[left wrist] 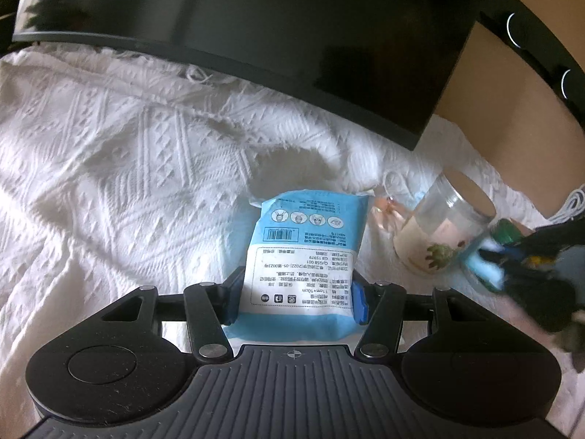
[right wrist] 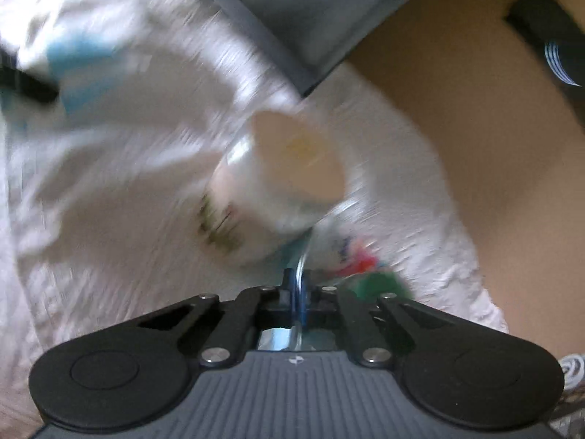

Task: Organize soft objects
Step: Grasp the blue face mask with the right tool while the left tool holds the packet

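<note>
The left gripper (left wrist: 298,294) is clamped on a blue and white packet (left wrist: 303,252), its blue-padded fingers (left wrist: 360,301) pressing the packet's two long sides near the bottom end. The packet's print faces up but runs upside down to the left wrist camera: Chinese text, a barcode, 4 round icons, and the lines "11cm×10cm", "GB 15979" and "Q/GSB 001" can be read. It sits over a white textured cloth (left wrist: 109,168) that covers the surface.

Just right of the packet a clear glass jar (left wrist: 444,225) lies tilted, with a green plant drawing on its side; any wording on it is too blurred to read. The right gripper (right wrist: 299,285) has its fingers drawn tight together on the jar's thin rim (right wrist: 305,256), and the right wrist view is smeared. Beside the jar a green object (right wrist: 376,283) lies on the cloth.

Beyond, a dark flat screen (left wrist: 292,36) stands along the cloth's far edge, against a tan wall (left wrist: 493,84).
</note>
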The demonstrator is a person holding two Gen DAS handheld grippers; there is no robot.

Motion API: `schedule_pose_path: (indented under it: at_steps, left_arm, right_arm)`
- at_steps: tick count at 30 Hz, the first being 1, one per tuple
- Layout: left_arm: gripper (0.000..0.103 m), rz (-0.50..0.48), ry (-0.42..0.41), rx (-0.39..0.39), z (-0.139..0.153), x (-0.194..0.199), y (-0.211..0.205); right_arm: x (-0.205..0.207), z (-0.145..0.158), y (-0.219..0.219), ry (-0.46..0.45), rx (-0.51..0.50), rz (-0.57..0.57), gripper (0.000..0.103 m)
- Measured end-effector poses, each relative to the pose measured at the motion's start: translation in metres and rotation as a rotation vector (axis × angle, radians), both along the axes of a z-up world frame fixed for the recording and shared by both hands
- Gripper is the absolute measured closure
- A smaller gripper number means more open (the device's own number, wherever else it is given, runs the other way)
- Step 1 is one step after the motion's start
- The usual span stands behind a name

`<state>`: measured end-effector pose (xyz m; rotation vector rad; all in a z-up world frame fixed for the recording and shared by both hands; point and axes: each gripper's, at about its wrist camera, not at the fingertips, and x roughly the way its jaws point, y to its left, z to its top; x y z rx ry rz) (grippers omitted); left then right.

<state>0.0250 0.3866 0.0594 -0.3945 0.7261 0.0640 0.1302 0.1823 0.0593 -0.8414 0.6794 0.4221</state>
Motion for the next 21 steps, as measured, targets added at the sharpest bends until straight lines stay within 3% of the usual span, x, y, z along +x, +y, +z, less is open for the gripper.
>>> schedule_pose_path:
  at_steps: [3, 8, 12, 17, 21]
  left_arm:
    - [0.043, -0.009, -0.055, 0.031, 0.025, 0.02, 0.005]
    - [0.043, -0.038, -0.219, 0.165, 0.104, 0.054, -0.002]
    - [0.043, -0.095, -0.3, 0.175, 0.15, 0.077, -0.024]
    - [0.043, -0.192, -0.334, 0.132, 0.176, 0.102, -0.077]
    - [0.043, -0.311, -0.327, 0.104, 0.178, 0.12, -0.133]
  right_arm:
    - [0.013, 0.053, -0.009, -0.035, 0.128, -0.043, 0.101]
    - [0.041, 0.158, -0.043, -0.094, 0.384, -0.134, 0.101]
    - [0.045, 0.218, -0.086, -0.133, 0.52, -0.179, 0.101]
    - [0.029, 0.256, -0.144, -0.229, 0.562, -0.244, 0.101]
    - [0.019, 0.258, -0.186, -0.241, 0.577, -0.31, 0.101]
